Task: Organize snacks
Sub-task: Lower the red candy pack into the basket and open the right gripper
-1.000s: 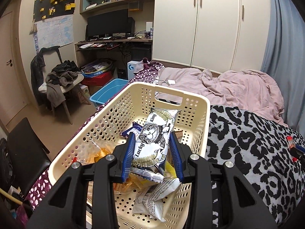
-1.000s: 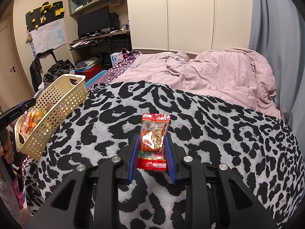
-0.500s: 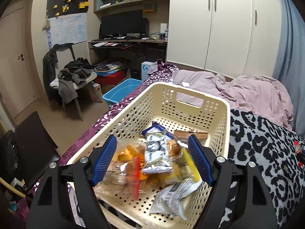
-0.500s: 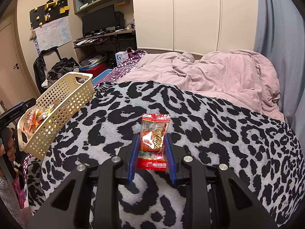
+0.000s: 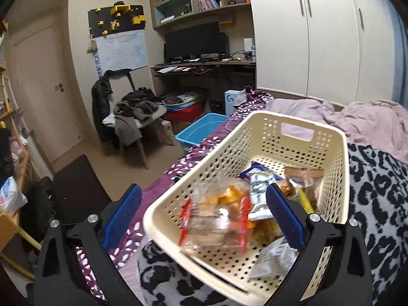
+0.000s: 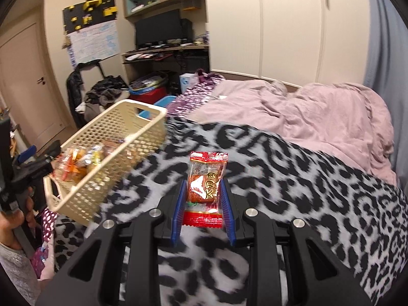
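A cream perforated basket [image 5: 303, 125] sits at the bed's edge with several snack packets inside, among them a white cat-print packet [image 5: 260, 186] and a clear orange-and-red one [image 5: 216, 219]. My left gripper [image 5: 204, 216] stands open, wide apart over the basket's near corner, with nothing between its blue pads. In the right wrist view the same basket [image 6: 107, 137] lies to the left, and my right gripper [image 6: 203, 196] is shut on a red snack packet [image 6: 205, 181] above the leopard-print blanket [image 6: 306, 178].
A pink duvet [image 6: 293, 107] covers the far bed. Left of the bed are a blue bin [image 5: 201, 130], a chair piled with clothes [image 5: 132, 117] and a desk with a monitor [image 5: 196, 43]. A hand [image 6: 10, 224] holds the left gripper handle.
My left gripper let go of the cat-print packet, which now lies in the basket, opened wide and drew back to the left. The right gripper, still holding the red packet, moved closer to the basket.
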A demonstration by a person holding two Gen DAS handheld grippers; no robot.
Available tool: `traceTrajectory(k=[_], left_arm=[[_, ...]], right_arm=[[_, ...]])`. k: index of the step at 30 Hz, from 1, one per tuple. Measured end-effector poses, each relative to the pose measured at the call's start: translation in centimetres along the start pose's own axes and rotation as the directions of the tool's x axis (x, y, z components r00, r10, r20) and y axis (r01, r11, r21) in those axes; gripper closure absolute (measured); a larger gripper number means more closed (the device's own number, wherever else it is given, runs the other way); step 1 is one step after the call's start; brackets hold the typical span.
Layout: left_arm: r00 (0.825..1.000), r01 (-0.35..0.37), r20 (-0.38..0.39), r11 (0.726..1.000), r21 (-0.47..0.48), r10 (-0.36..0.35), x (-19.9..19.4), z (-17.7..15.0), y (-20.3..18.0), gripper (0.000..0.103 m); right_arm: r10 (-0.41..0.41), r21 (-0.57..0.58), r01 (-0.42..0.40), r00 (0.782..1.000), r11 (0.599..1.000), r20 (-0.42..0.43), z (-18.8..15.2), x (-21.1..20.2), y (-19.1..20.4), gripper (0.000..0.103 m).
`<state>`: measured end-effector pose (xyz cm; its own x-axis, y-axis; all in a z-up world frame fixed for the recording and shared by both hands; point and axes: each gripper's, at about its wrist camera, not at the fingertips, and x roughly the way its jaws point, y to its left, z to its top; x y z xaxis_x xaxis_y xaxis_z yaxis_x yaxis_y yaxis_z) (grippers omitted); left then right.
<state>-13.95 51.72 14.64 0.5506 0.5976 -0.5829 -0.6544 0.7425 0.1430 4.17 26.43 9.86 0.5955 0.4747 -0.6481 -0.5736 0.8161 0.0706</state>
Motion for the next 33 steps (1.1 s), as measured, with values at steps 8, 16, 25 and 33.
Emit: traceTrajectory(k=[8, 16, 25, 33], left_arm=[[1.000, -0.018, -0.003, 0.999, -0.035, 0.018, -0.9, -1.2, 1.8, 0.004], [0.999, -0.034, 0.011, 0.998, -0.055, 0.035, -1.7, -1.9, 3.0, 0.004], [0.999, -0.032, 0.012, 0.997, -0.070, 0.033, -1.6, -2.1, 3.6, 0.004], [1.000, -0.029, 0.007, 0.997, -0.074, 0.030, -1.3, -2.2, 3.7, 0.003]], right_arm=[[0.132, -0.065, -0.131, 0.991, 0.989, 0.008, 2.1, 1.5, 5.5, 0.076], [0.217, -0.120, -0.218, 0.976, 0.969, -0.025, 3.4, 3.8, 10.6, 0.076], [0.245, -0.143, -0.250, 0.968, 0.958, -0.050, 4.0, 6.0, 14.0, 0.076], [0.242, -0.136, -0.249, 0.968, 0.959, -0.063, 4.3, 7.4, 14.4, 0.076]])
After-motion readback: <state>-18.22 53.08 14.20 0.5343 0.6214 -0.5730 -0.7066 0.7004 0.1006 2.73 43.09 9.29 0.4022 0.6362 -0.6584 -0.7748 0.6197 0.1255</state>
